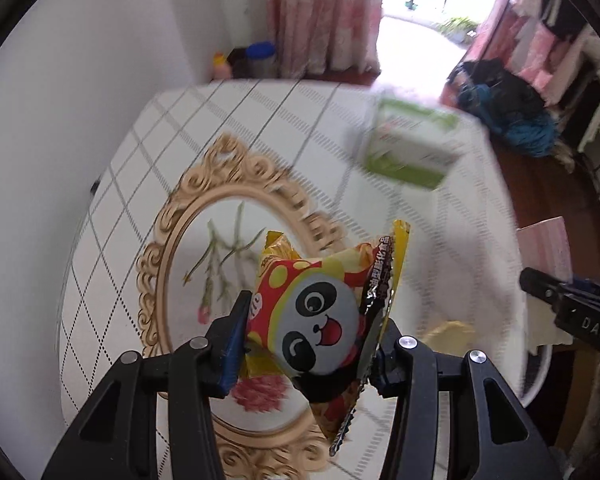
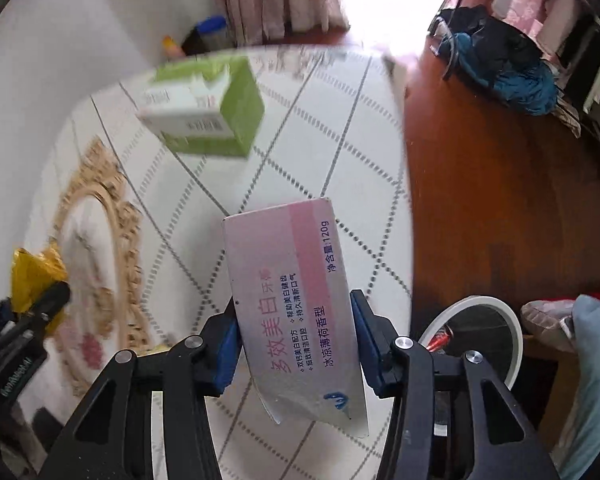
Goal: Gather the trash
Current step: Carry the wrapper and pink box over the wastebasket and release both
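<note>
My left gripper (image 1: 314, 334) is shut on a yellow and red snack wrapper (image 1: 324, 324) with a panda face, held above the table. My right gripper (image 2: 294, 336) is shut on a pink and white toothpaste box (image 2: 296, 300), also held above the table. A green and white carton (image 2: 206, 110) stands on the white checked tablecloth (image 2: 320, 152); it also shows in the left wrist view (image 1: 410, 142). The left gripper and its wrapper show at the left edge of the right wrist view (image 2: 40, 280). The right gripper's finger shows at the right of the left wrist view (image 1: 556, 292).
An oval gold-framed tray (image 1: 172, 248) with flower print lies on the table under the left gripper. A white-rimmed bin (image 2: 480, 332) stands on the brown floor right of the table. Clothes (image 2: 496, 68) are piled on the floor beyond. Containers (image 1: 256, 58) stand by the curtain.
</note>
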`<move>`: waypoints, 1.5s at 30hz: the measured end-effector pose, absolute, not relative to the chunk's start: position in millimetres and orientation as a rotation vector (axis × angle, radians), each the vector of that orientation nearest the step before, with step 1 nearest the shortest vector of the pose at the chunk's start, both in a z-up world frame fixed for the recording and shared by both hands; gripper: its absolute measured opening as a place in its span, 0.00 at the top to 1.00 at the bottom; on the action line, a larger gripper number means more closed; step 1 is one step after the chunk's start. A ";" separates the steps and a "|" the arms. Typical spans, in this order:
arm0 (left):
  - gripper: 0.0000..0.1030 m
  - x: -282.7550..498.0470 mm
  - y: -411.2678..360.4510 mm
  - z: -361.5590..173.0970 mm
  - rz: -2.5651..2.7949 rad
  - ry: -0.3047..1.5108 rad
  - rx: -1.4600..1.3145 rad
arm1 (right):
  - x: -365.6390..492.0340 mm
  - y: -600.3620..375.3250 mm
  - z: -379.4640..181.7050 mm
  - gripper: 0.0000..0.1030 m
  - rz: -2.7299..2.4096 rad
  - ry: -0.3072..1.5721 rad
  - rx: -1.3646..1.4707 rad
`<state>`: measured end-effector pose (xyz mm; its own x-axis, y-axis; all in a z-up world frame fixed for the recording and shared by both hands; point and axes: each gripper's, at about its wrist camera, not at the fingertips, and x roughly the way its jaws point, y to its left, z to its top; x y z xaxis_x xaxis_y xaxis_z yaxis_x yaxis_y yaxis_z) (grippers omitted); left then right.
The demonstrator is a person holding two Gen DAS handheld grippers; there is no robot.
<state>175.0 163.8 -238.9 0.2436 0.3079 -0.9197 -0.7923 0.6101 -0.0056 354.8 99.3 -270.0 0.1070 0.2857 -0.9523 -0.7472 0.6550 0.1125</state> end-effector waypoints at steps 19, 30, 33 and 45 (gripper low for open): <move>0.56 348.2 -9.6 -180.2 0.299 1.016 -0.469 | 448.1 -150.5 -185.7 0.50 0.551 1.146 -0.202; 0.55 443.2 -63.3 -283.8 0.059 1.260 -0.562 | 503.9 -231.2 -293.3 0.50 0.422 1.331 -0.113; 0.55 452.5 -65.6 -303.1 0.023 1.306 -0.642 | 515.3 -238.4 -321.8 0.50 0.405 1.372 -0.091; 0.05 454.2 -48.7 -323.8 0.068 1.340 -0.694 | 529.7 -242.9 -364.0 0.08 0.370 1.433 -0.082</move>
<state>454.2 -48.7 -323.8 0.2588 -0.3377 -0.9050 -0.4277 0.8000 -0.4209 529.7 -242.9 -364.0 0.0912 0.1999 -0.9756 -0.2977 0.9403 0.1649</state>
